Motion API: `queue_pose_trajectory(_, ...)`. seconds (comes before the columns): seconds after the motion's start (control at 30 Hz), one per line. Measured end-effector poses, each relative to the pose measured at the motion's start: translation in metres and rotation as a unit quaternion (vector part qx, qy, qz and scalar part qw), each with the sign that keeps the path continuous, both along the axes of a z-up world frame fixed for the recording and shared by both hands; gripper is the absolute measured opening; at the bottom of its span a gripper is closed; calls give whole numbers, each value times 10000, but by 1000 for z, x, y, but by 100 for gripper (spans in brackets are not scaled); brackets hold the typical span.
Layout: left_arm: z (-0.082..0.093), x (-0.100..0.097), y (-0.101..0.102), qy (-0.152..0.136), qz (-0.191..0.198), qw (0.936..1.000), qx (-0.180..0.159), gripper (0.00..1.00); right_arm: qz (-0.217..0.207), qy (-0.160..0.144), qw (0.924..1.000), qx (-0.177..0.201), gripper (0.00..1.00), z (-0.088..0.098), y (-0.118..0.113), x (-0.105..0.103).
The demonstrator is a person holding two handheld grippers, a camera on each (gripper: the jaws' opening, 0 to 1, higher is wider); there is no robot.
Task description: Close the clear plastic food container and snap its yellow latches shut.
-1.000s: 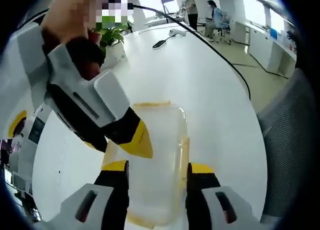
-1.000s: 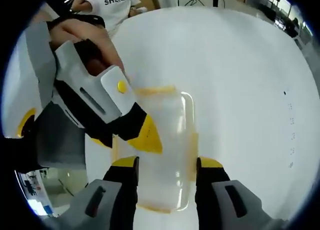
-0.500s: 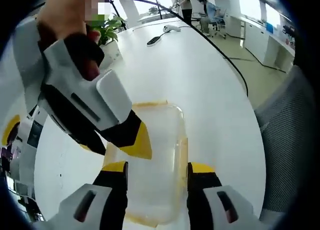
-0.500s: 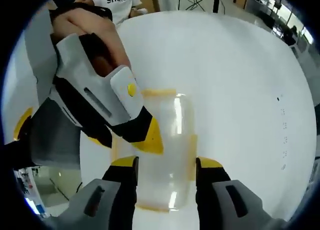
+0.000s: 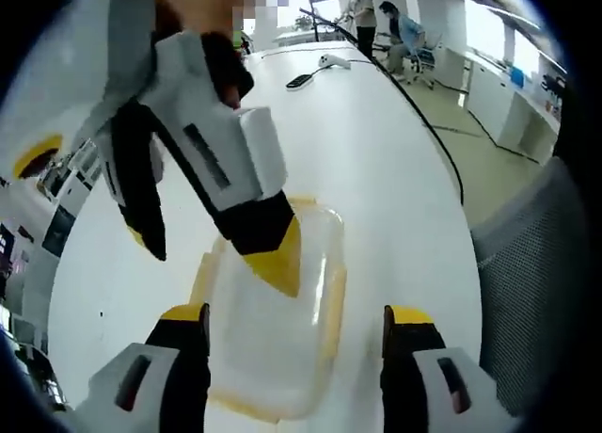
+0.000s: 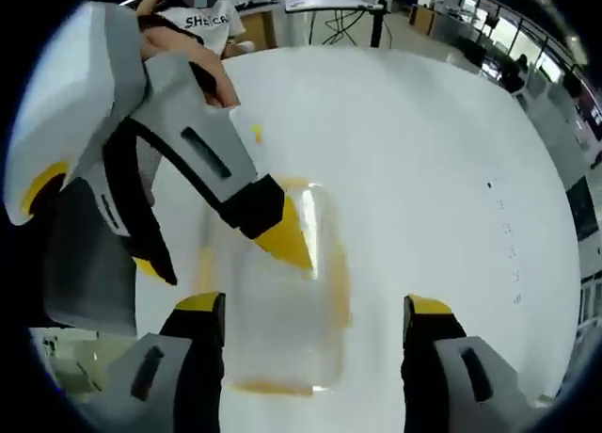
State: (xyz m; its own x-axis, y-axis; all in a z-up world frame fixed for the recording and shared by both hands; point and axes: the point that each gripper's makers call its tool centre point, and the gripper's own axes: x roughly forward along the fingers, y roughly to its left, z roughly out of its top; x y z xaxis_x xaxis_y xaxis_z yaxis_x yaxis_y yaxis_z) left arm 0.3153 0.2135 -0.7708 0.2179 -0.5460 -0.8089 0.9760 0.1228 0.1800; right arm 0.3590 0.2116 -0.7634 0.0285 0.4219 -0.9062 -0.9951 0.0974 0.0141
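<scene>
The clear plastic container lies flat on the white table with its lid on top. Yellow latches run along its sides; I cannot tell whether they are snapped down. My left gripper is open, its jaws spread wider than the box and just above it. My right gripper reaches in from the upper left, open, with one yellow fingertip over the lid. In the right gripper view the same container sits between the jaws of my open right gripper. There my left gripper points down at the lid.
A grey mesh chair stands at the table's right edge. A black cable and a small dark device lie on the far part of the table. People sit at desks behind. A person in a white shirt is beyond the table.
Both grippers' jaws have spread wider apart, from close beside the container's sides to well clear of them. Each gripper has risen and tilted steeper over the lid.
</scene>
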Motion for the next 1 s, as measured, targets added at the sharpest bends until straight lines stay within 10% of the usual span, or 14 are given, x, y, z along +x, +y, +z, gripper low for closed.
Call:
queue_pose_trajectory(0.67, -16, 22, 33, 113, -190, 9960, 867, 88, 398, -518, 9973, -349, 89, -16, -28, -26)
queue_pose_trajectory(1.0, -28, 27, 35, 179, -405, 9933, 1068, 75, 687, -675, 9940, -520, 74, -33, -37, -35)
